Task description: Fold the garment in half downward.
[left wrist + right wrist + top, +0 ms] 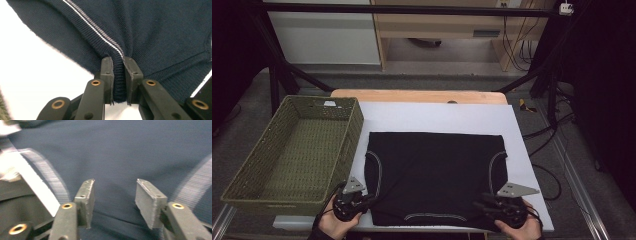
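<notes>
High view: sweater point(437, 175) flat on tabletop point(437, 117) | my left hand-held gripper point(118, 75) pinches its ribbed edge | right hand-held gripper point(113, 200) gapes over fabric, gripping nothing

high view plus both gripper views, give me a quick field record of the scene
garment: dark knit top with pale striped trim, spread flat on white sheet
basket: green woven basket, left of the garment
left hand-held gripper: shut on a pinched fold of the garment's ribbed edge
right hand-held gripper: jaws apart over the fabric, nothing pinched, view blurred
table: wooden edge beyond the sheet
</notes>
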Motion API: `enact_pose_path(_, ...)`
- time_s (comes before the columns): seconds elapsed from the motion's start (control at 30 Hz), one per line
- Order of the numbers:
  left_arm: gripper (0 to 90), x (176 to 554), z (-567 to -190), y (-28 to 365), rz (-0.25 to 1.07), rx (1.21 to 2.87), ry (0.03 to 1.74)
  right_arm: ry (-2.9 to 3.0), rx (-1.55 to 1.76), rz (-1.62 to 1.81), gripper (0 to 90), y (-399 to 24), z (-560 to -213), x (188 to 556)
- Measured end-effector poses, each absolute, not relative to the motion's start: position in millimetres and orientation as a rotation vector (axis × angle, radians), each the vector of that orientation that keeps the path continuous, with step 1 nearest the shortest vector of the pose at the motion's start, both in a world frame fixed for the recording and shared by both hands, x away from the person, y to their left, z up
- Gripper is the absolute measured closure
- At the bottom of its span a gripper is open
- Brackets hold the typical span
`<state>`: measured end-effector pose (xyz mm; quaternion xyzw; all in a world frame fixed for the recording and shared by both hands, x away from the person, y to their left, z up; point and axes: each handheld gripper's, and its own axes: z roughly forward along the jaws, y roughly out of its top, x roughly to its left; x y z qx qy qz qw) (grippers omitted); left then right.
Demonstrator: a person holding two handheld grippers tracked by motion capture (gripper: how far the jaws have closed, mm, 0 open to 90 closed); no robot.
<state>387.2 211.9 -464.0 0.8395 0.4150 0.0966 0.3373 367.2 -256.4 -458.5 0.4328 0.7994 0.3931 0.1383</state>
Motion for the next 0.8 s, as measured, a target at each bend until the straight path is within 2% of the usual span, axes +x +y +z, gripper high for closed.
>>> enact_pose_path(0.13, 79.0, 387.3, -464.9, 211.0, 0.253, 2.188, 1.084, 2.241, 1.373, 1.044, 49.4, -277.2, -465.9, 369.8)
enact_pose_path(0.23, 78.9, 387.4, -465.4, 210.6, 0.253, 2.186, 1.082, 2.286, 1.414, 1.021, 53.1, -278.7, -473.1, 371.1)
enact_pose_path(0.27, 78.9, 387.3, -465.5, 210.5, 0.253, 2.185, 1.082, 2.294, 1.409, 1.019, 56.5, -277.1, -474.4, 371.4)
enact_pose_path(0.37, 78.9, 387.2, -465.5, 210.7, 0.252, 2.181, 1.082, 2.309, 1.427, 1.013, 76.5, -275.7, -472.8, 371.1)
enact_pose_path(0.4, 79.0, 387.1, -465.5, 210.7, 0.252, 2.180, 1.082, 2.322, 1.432, 1.028, 79.2, -276.2, -472.7, 371.1)
enact_pose_path(0.67, 79.0, 382.7, -460.8, 215.3, 0.236, 2.171, 1.069, 2.286, 1.484, 1.071, 81.1, -297.5, -453.8, 362.1)
enact_pose_path(0.8, 78.9, 378.1, -458.9, 214.4, 0.251, 2.191, 1.046, 2.328, 1.490, 1.012, 78.9, -295.5, -459.4, 360.7)
